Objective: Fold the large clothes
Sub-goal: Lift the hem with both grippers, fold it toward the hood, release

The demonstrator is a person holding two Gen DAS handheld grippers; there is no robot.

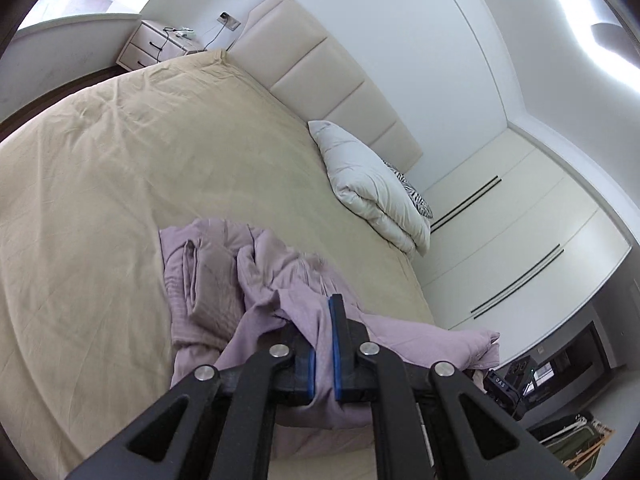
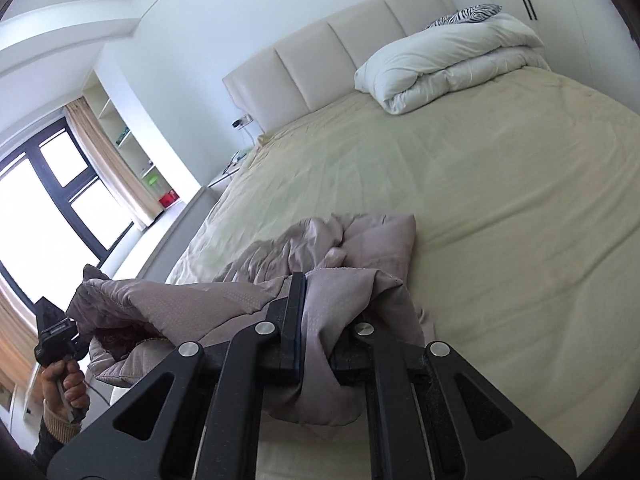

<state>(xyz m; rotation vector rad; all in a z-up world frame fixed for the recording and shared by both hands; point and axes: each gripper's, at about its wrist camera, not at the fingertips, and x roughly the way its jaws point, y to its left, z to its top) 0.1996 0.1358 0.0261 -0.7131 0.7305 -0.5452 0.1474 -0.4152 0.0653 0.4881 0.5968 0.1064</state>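
A large mauve garment point(image 1: 224, 276) lies crumpled on the near part of the beige bed point(image 1: 120, 168). My left gripper point(image 1: 325, 320) is shut on a fold of it, the cloth pinched between the blue-padded fingers. In the right wrist view the same garment point(image 2: 360, 240) trails onto the bed point(image 2: 500, 200), and my right gripper point(image 2: 316, 304) is shut on another part, cloth draped over the right finger. The edge between the grippers is lifted. The left gripper and the hand holding it also show in the right wrist view point(image 2: 56, 336).
A folded white duvet point(image 1: 372, 184) and a zebra-print pillow point(image 1: 412, 192) lie by the padded headboard point(image 1: 320, 80). A nightstand point(image 1: 156, 44) stands at the far corner. White wardrobes point(image 1: 520, 240) line the right side. A window point(image 2: 44, 196) is at the left.
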